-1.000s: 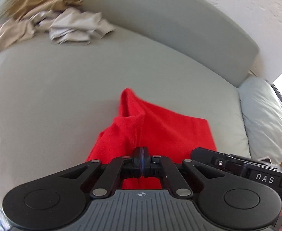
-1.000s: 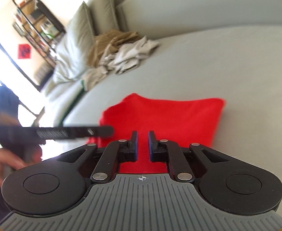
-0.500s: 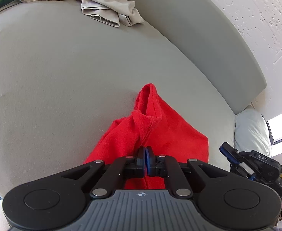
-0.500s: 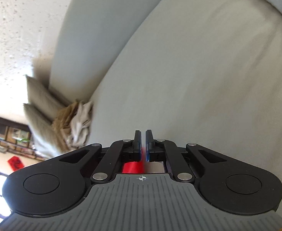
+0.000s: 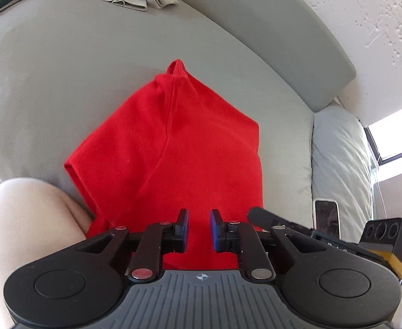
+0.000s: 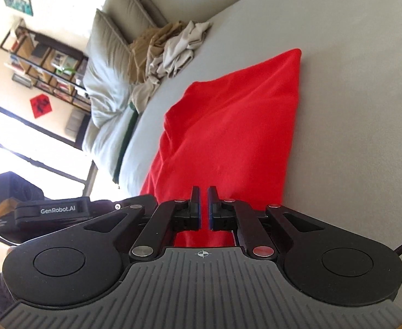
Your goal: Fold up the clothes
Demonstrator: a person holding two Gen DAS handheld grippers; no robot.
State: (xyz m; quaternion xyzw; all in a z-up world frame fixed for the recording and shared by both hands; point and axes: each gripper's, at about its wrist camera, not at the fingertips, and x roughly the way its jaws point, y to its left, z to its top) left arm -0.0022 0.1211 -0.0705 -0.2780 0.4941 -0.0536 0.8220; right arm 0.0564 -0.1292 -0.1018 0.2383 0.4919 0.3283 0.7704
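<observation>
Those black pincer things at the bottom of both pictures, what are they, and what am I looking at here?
There is no robot here. A person holds two hand tools, each with two fingers and a camera looking out along them, so each picture is one tool's own view. One picture comes from the left gripper, the other from the right gripper. Both sets of jaws stand apart with a gap and grip nothing. Ahead of them a red garment lies partly folded on a grey sofa. At the far end sits a pile of beige clothes, presumably waiting their turn. A phone lies near the cushion.
</observation>
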